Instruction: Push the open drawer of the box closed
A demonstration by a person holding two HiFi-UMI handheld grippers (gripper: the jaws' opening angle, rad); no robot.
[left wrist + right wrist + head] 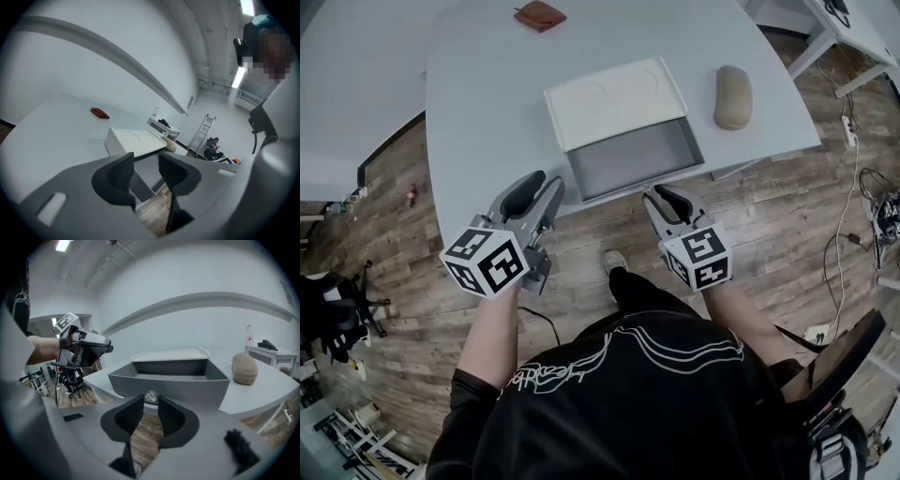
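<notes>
A white box (pixel 614 98) lies on the pale table (pixel 487 112), its grey drawer (pixel 633 159) pulled out toward me past the table's near edge and empty. My right gripper (pixel 661 194) hovers just in front of the drawer's front wall. Its jaws stand narrowly open, and the small shiny knob (pixel 150 397) sits just beyond the tips, with nothing between the pads. My left gripper (pixel 546 187) is to the left of the drawer's front corner, at the table edge. It is open and holds nothing, and the box (pixel 133 140) lies ahead of it.
A tan rounded lump (pixel 732 96) rests on the table to the right of the box. A reddish-brown pouch (pixel 540 14) lies at the far side. Wooden floor (pixel 581 253) shows beneath both grippers. More white desks and cables stand at the far right.
</notes>
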